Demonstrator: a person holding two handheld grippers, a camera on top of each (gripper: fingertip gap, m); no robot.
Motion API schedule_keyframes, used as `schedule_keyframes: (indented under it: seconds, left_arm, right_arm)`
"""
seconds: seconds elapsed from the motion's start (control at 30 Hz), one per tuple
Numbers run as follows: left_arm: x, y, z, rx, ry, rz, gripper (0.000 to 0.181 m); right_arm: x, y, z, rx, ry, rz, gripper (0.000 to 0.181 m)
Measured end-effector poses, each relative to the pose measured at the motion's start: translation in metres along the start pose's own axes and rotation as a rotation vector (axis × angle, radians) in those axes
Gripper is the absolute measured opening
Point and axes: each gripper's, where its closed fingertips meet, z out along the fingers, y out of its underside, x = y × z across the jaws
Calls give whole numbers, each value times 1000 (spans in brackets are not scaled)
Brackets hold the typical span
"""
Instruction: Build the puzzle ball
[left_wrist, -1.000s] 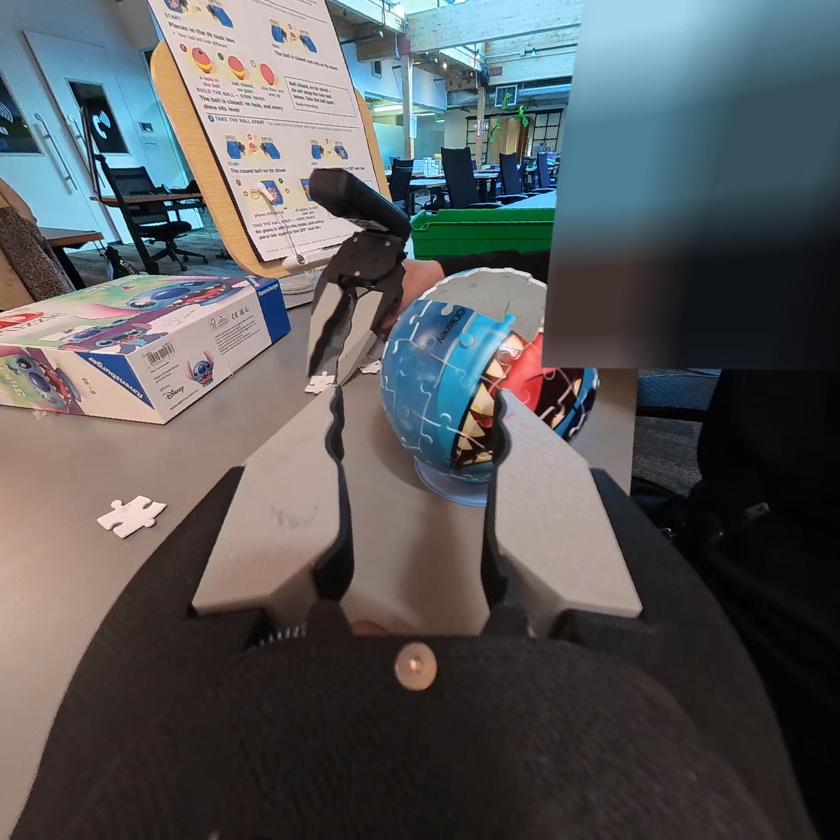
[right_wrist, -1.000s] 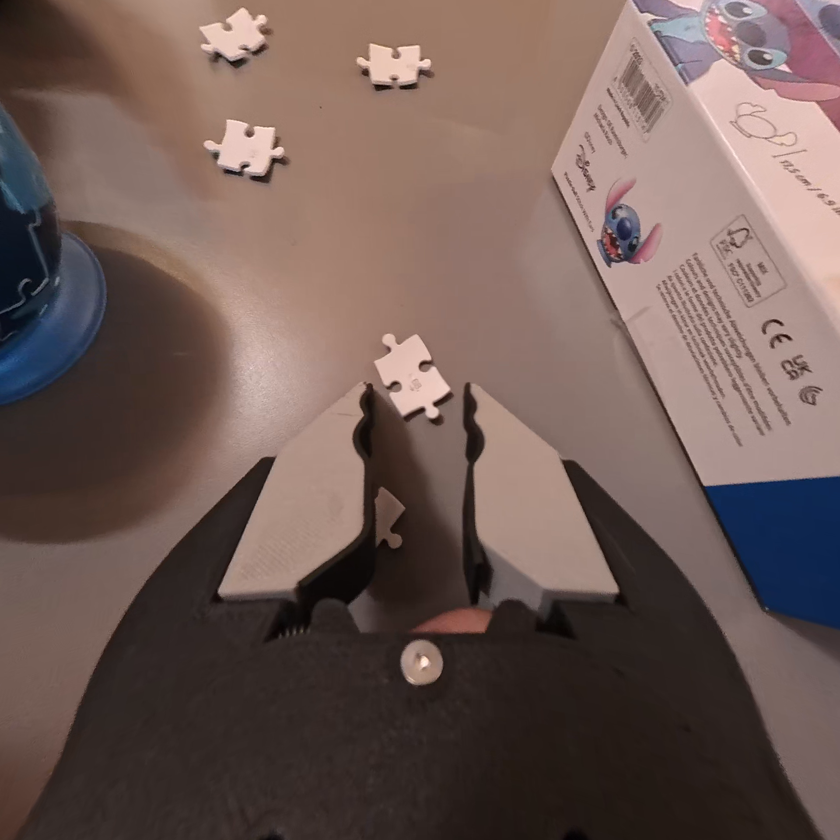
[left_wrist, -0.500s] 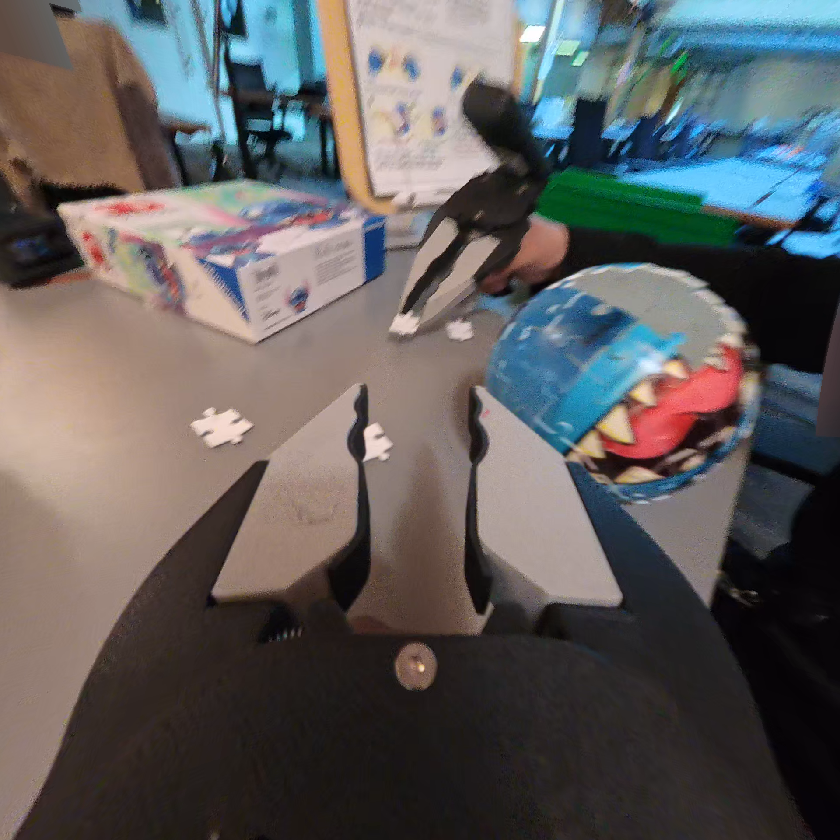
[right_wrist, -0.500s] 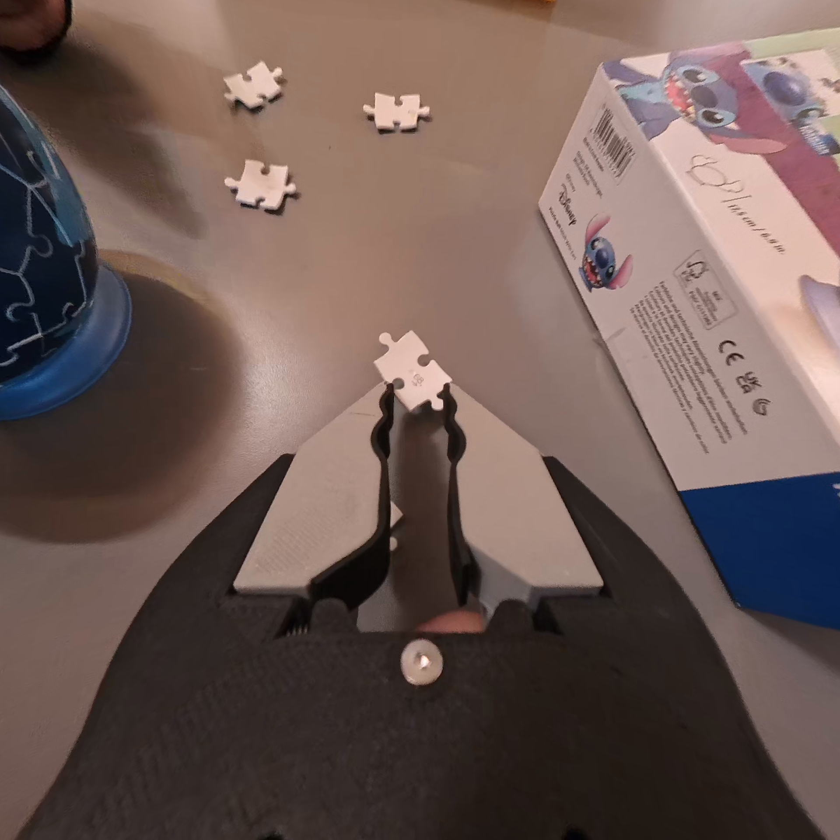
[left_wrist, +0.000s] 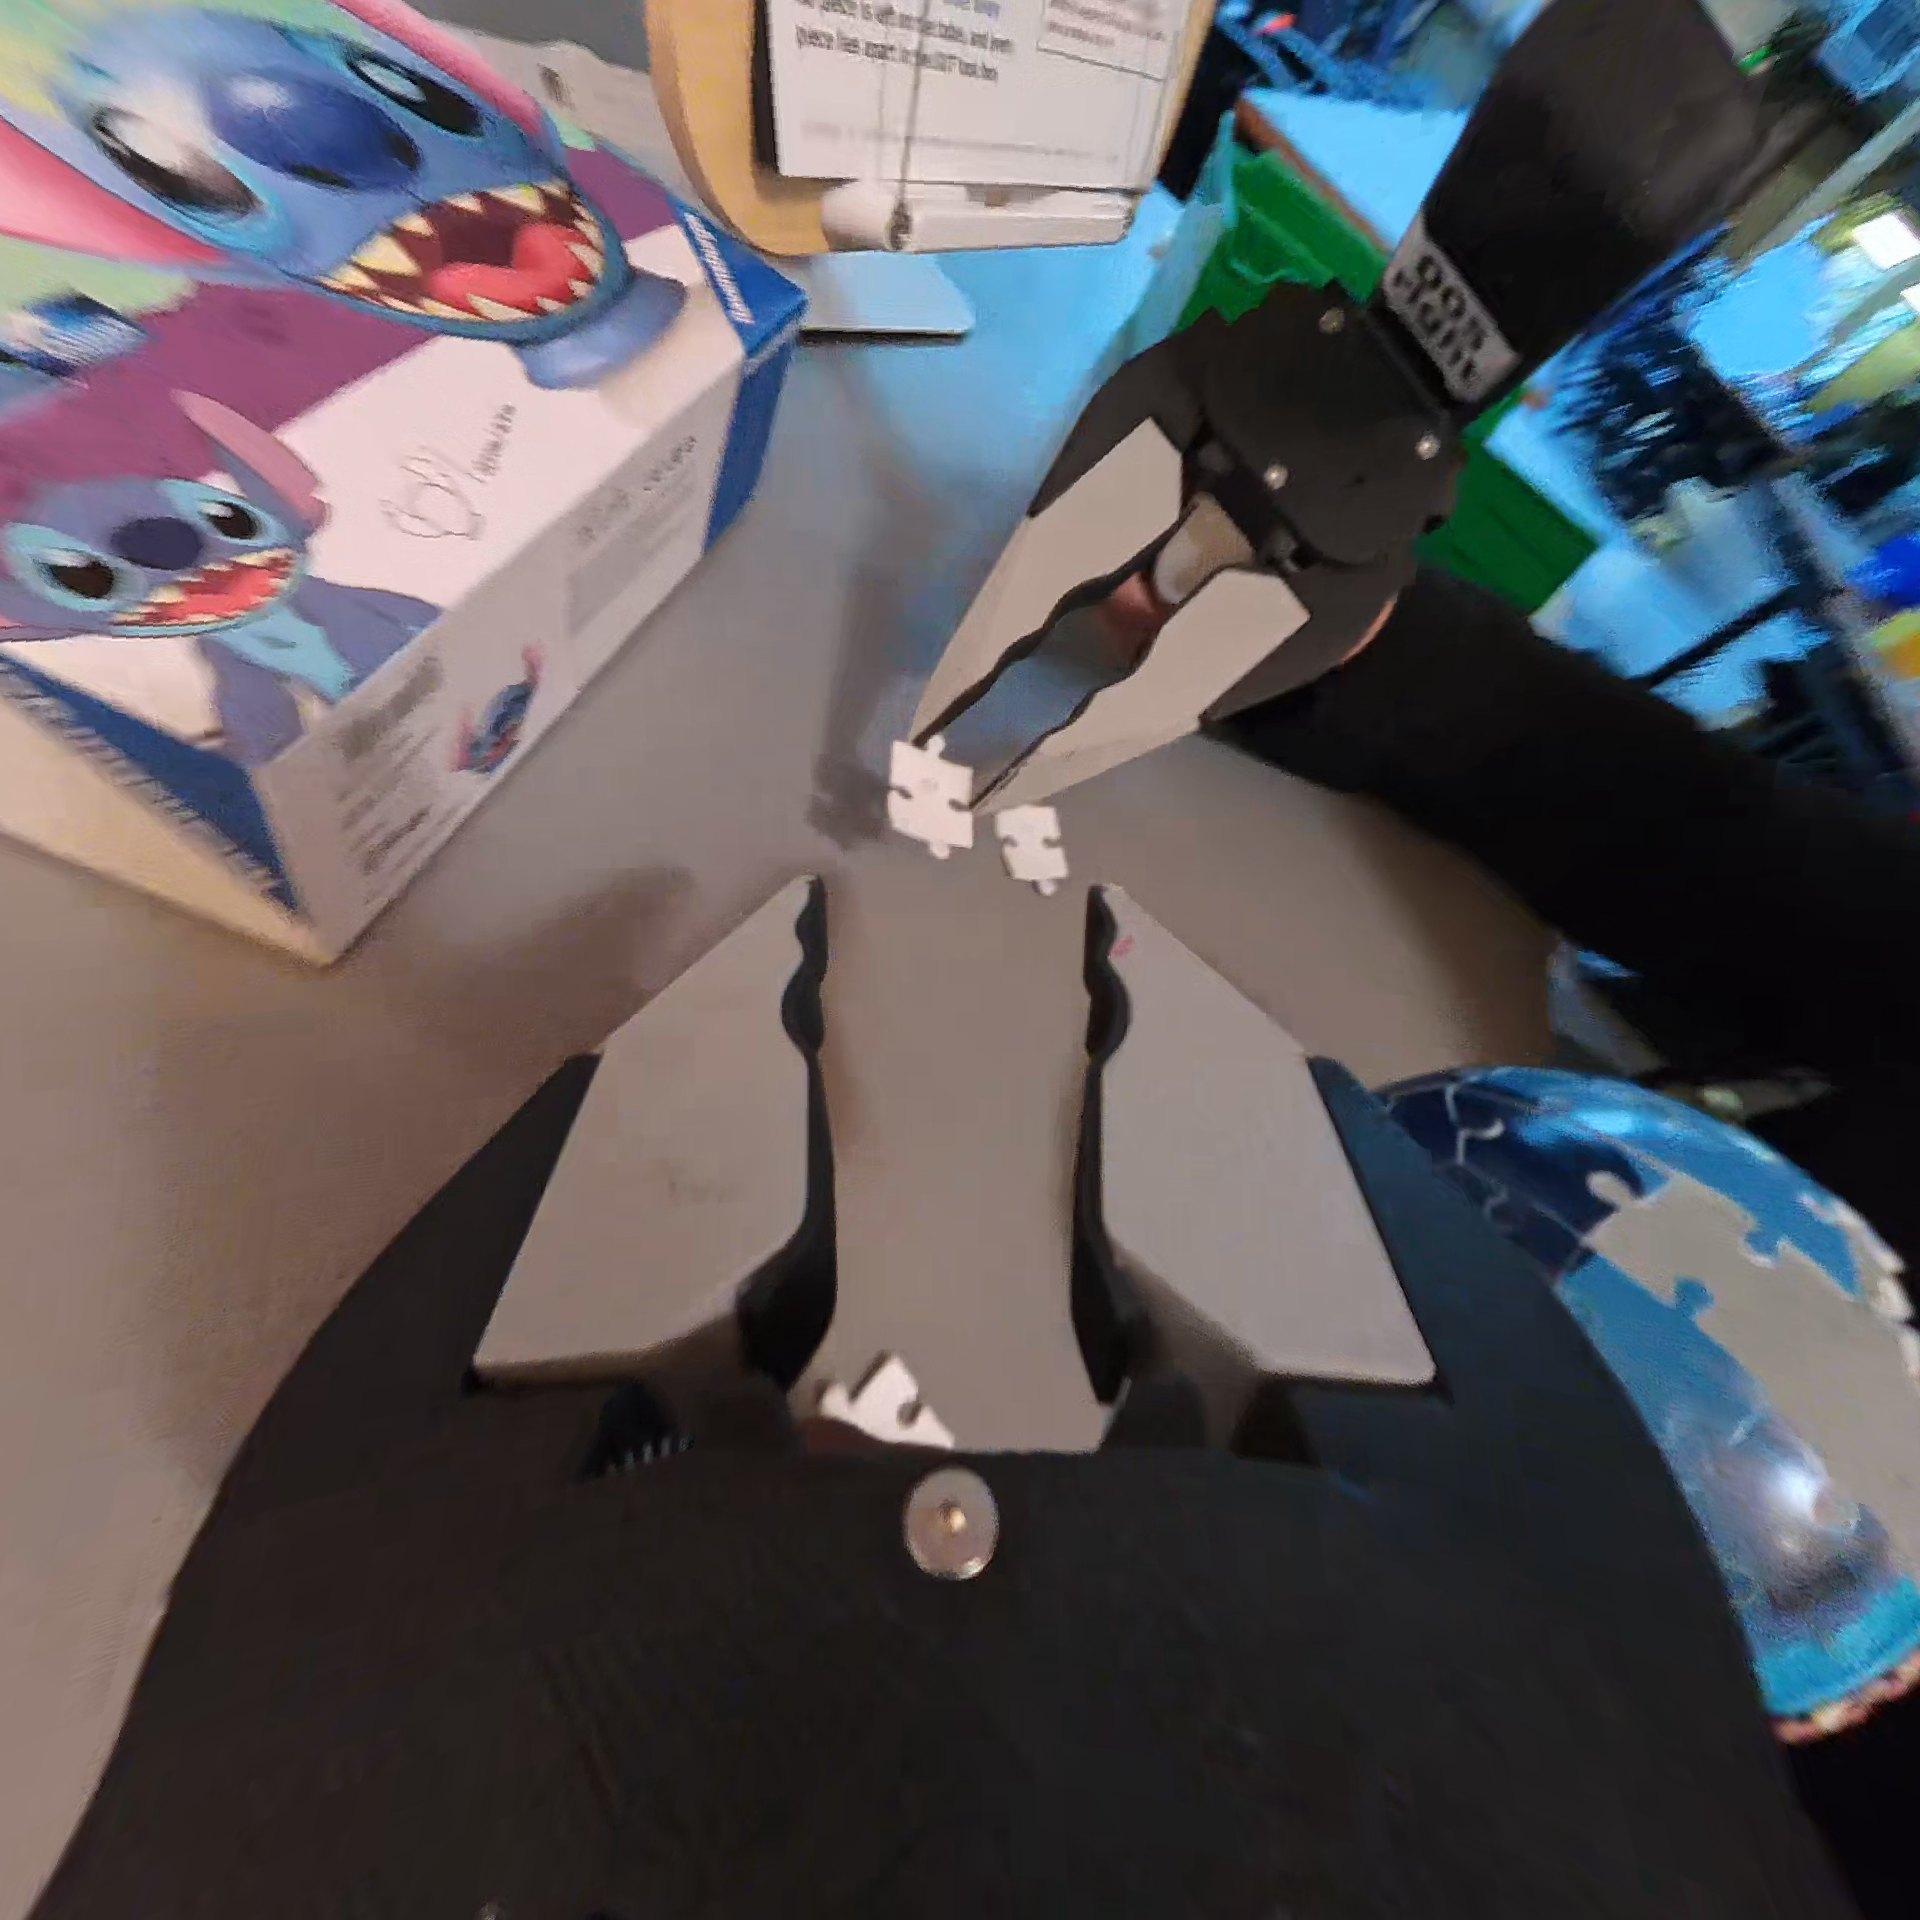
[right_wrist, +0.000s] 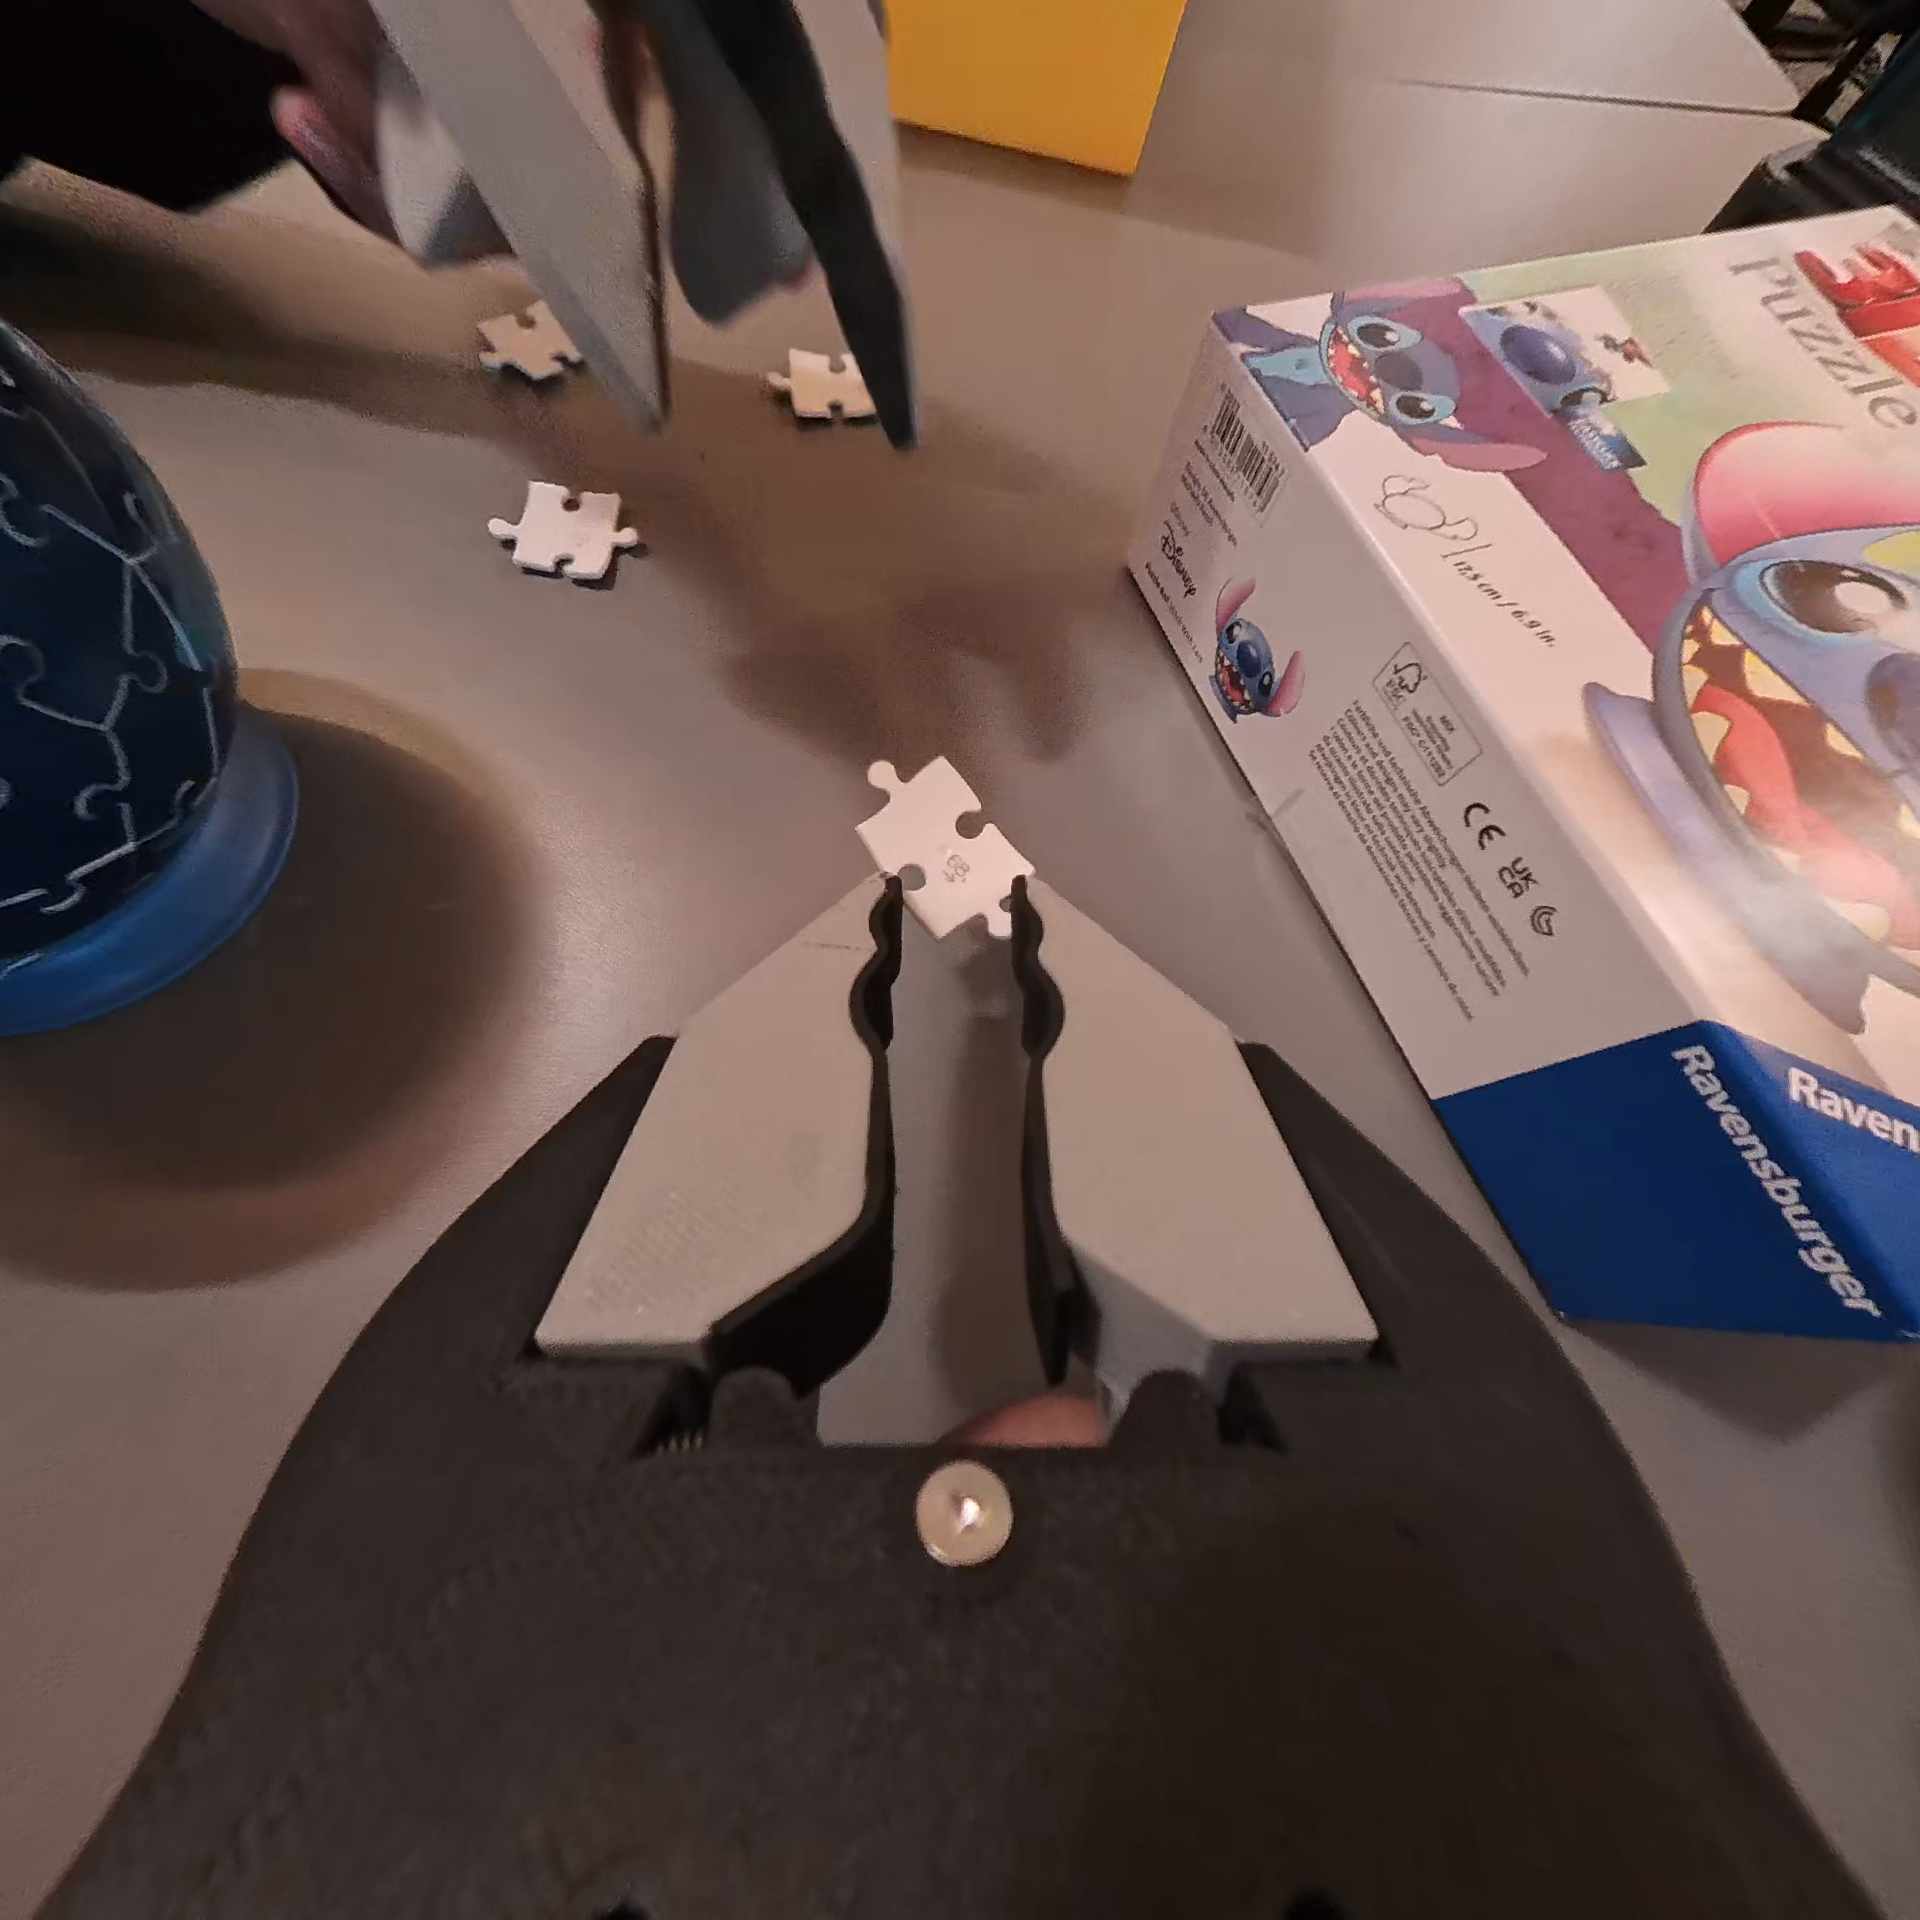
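Note:
The blue puzzle ball (left_wrist: 1662, 1299) stands on its blue stand (right_wrist: 156, 914), with a bare grey patch on its upper side; it also shows at the left of the right wrist view (right_wrist: 94, 675). My right gripper (right_wrist: 951, 888) is shut on a white puzzle piece (right_wrist: 940, 847) at its fingertips, just above the table. In the left wrist view that gripper (left_wrist: 961, 784) holds the piece (left_wrist: 930, 795) ahead of my left gripper (left_wrist: 951, 904), which is open and empty, left of the ball. The left gripper (right_wrist: 779, 426) hangs over loose pieces in the right wrist view.
Loose white pieces lie on the grey table (right_wrist: 566, 530) (right_wrist: 525, 343) (right_wrist: 826, 384), one beside the held piece (left_wrist: 1029, 847). The puzzle box (right_wrist: 1558, 727) lies beside the right gripper. An instruction board (left_wrist: 935, 104), green crate (left_wrist: 1299, 260) and yellow box (right_wrist: 1029, 73) stand behind. There is about 8 centimeters between the tips of the two grippers.
My right gripper closed on the white piece and raised it off the table. My left gripper swung away from the ball, to its left, toward the right gripper and the loose pieces.

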Motion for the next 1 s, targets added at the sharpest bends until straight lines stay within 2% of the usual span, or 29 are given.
schedule_keyframes:
  seconds: [0.1,0.27,0.47,0.5,0.53,0.57,0.6,0.7,0.8,1.0]
  left_arm:
    - [1,2,18,-28,112,-95,47]
    - [-2,12,32,-99,77,-59,49]
    - [7,15,40,-89,159,-118,46]
    - [8,17,41,-99,167,-116,43]
    - [11,19,42,-101,180,-105,32]
    - [14,19,41,-93,195,-95,13]
    - [13,17,41,-80,181,-76,0]
    - [11,14,38,-58,151,-32,0]
    - [9,18,39,-56,132,3,0]
    - [18,7,32,22,145,80,0]
  right_arm:
    - [-6,-3,-3,13,-12,-4,17]
    - [-14,-11,-4,24,-15,-55,18]
    - [-27,-23,-5,30,-8,-119,18]
    - [-28,-25,-5,31,2,-134,18]
    - [-29,-26,-5,30,7,-146,18]
    - [-31,-26,-5,23,6,-159,17]
    - [-33,-26,-5,23,3,-175,5]
    - [-30,-24,-5,9,35,-203,0]
    - [-18,-26,-11,49,50,-121,9]
    - [-17,-32,-13,180,-136,198,24]
